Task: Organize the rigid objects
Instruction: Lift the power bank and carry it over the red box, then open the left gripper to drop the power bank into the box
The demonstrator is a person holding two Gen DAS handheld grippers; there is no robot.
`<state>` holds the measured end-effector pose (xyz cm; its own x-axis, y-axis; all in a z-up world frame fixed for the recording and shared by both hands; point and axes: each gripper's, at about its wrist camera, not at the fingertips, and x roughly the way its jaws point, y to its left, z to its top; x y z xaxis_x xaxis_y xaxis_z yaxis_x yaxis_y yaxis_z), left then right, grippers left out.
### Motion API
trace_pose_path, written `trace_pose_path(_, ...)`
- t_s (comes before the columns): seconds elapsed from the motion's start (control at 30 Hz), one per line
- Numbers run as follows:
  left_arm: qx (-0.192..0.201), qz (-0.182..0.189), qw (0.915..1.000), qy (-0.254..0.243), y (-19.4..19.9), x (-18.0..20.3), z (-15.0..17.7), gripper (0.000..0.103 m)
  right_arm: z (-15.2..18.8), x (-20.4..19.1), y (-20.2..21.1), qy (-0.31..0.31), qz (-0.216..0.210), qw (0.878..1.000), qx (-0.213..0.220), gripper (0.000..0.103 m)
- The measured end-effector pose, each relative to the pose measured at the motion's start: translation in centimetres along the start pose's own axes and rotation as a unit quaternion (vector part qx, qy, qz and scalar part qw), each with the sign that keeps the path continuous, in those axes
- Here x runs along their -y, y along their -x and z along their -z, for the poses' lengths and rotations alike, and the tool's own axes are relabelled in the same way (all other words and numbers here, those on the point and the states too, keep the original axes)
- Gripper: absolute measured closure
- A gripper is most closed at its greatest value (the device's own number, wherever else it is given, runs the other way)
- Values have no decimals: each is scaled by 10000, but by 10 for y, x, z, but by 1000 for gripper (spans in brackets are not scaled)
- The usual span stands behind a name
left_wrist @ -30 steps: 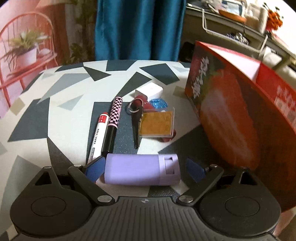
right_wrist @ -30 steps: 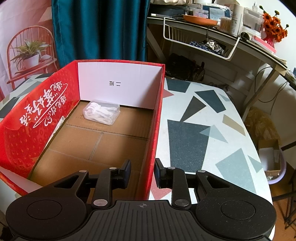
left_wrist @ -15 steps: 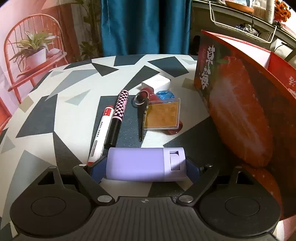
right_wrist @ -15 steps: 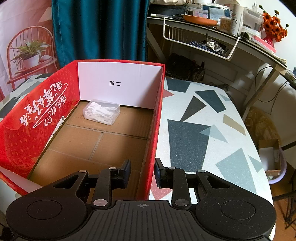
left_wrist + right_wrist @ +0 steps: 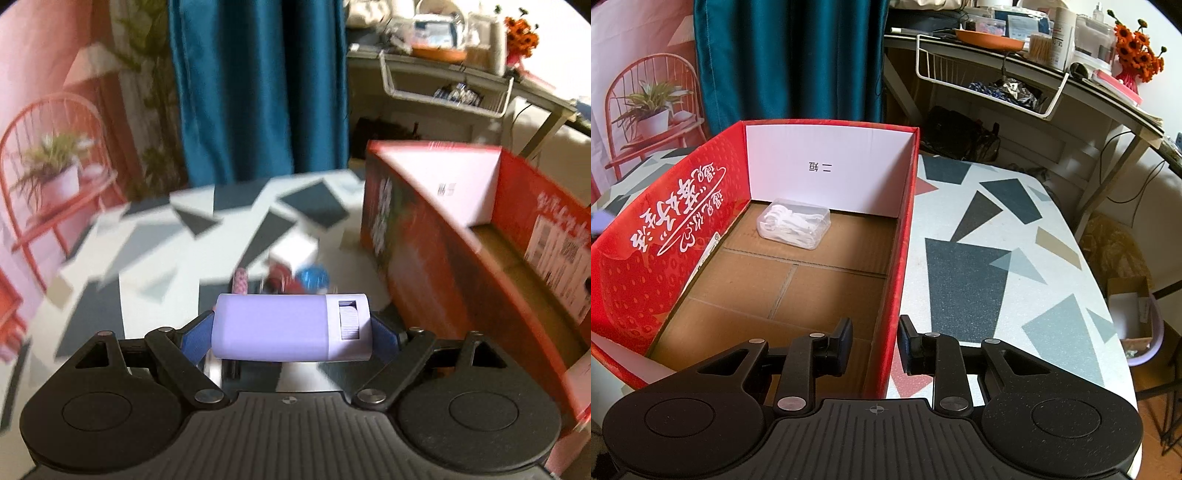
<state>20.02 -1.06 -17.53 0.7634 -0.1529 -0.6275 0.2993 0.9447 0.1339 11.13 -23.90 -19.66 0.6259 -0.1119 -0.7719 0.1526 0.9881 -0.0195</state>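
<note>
Clamping the lilac case crosswise between its blue pads, the left gripper is now carrying it well up off the desk, where a second ago the case was still sitting low over the tabletop. The whole left view is smearing with motion, and the camera is looking higher and further right than before, so the open top of the red box is now coming into sight on the right. Just beyond the case, the leftover clutter is showing only as blurs: a checkered pen tip, a white block and something blue, all lying on the desk beside the box's near wall.

Over on the other side, the right gripper is sitting exactly where it was in the earlier frames, fingers set a little apart with nothing between them, straddling the box's right wall, one finger inside and one outside. The red box is lying open with its brown cardboard floor bare except for one clear plastic box of white picks resting in the far left corner against the white end panel. A sliver of lilac is just peeking in at the left edge beyond the box wall.
</note>
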Motion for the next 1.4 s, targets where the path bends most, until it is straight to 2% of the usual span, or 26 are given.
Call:
trace_pose_path(0.23, 510, 353, 9972, -424, 10, 12, -46, 15, 0, 0, 0, 2, 2, 10000, 1, 78)
trace_pose_path(0.53, 991, 854, 9825, -1324, -7, 66, -84, 15, 0, -1, 0, 18, 4, 10000, -18, 78)
trace_pose_path(0.77, 815, 1258, 9742, -1690, -40, 99, -94, 15, -1, 1, -1, 42, 3, 10000, -42, 81)
trace_pose_path(1.1, 600, 1314, 9647, -2202, -61, 118, -82, 15, -1, 2, -2, 67, 22, 10000, -41, 84)
trace_pose_path(1.27, 563, 1354, 9635, -2242, -59, 117, -80, 14, 0, 3, -2, 56, 90, 9999, -26, 90)
trace_pose_path(1.4, 545, 1333, 9639, -2240, -57, 117, -79, 14, 1, 3, -1, 74, 130, 9999, -19, 90)
